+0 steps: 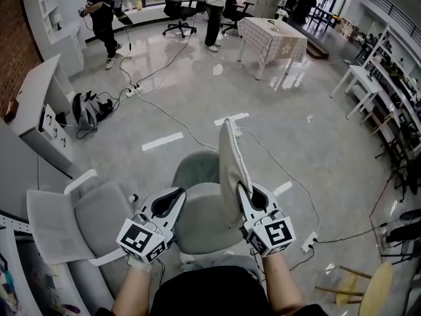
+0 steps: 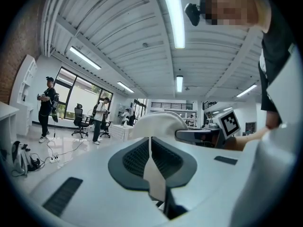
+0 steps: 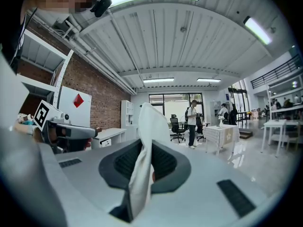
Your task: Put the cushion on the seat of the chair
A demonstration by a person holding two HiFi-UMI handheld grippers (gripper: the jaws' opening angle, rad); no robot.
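The cream cushion (image 1: 229, 160) stands on edge above the grey-green chair seat (image 1: 197, 226). My right gripper (image 1: 242, 191) is shut on its near edge; in the right gripper view the cushion (image 3: 150, 122) rises from between the jaws of that gripper (image 3: 144, 150). My left gripper (image 1: 176, 193) hovers over the seat's left side. In the left gripper view a thin white fabric strip (image 2: 155, 174) is pinched in the left gripper (image 2: 151, 143), with the cushion (image 2: 158, 122) right behind it. Whether the strip joins the cushion I cannot tell.
A second grey chair with white arms (image 1: 92, 222) stands close on the left. Cables and a power strip (image 1: 309, 242) lie on the floor to the right, by a wooden stool (image 1: 368, 288). A cloth-covered table (image 1: 273, 35), office chairs and several people are far off.
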